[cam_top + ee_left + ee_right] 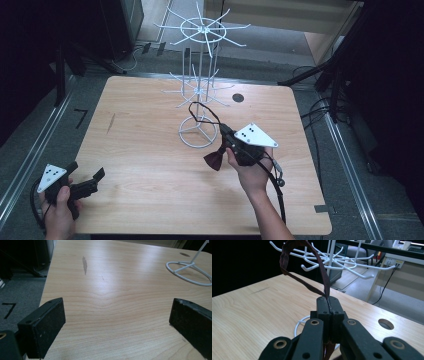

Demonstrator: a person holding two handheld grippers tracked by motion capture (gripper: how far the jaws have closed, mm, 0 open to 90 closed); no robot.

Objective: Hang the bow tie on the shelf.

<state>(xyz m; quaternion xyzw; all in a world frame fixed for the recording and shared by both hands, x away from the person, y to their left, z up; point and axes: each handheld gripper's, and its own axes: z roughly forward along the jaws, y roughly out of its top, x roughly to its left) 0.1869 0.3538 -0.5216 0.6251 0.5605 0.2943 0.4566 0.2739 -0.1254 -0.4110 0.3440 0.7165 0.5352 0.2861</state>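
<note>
Nearest the high view's camera, at the bottom left, a hand grips the left tool [92,181] at the near left corner of the pale wood-grain bench [150,190]. Its jaws stand apart, nothing between them. Landmark for places: the white wire display stand [200,85] with hooked arms in two tiers, whose ring base sits on the bench a little past centre. Right tool [226,135] is held just on the near right side of that ring base, with its grey three-cornered plate on top. A dark maroon bow tie [214,160] with a thin dark strap hangs at this tool: the bow dangles below it, towards the near edge, off the bench surface; the strap loops up towards the stand's lower tier of arms. A round hole [238,98] in the bench lies right of the stand.

Left tool's own view: left tool [117,315] jaws wide apart over bare bench; the stand's ring base [190,277] shows far off at upper right.

Right tool's own view: right tool [329,303] jaws pressed together, clamped on the bow tie's strap [322,275]. From the pinch the strap rises in a loop that stands in front of the stand's hooked arms [342,261]; whether it touches them, cannot tell. Part of the ring base [298,327] shows below the jaws.
</note>
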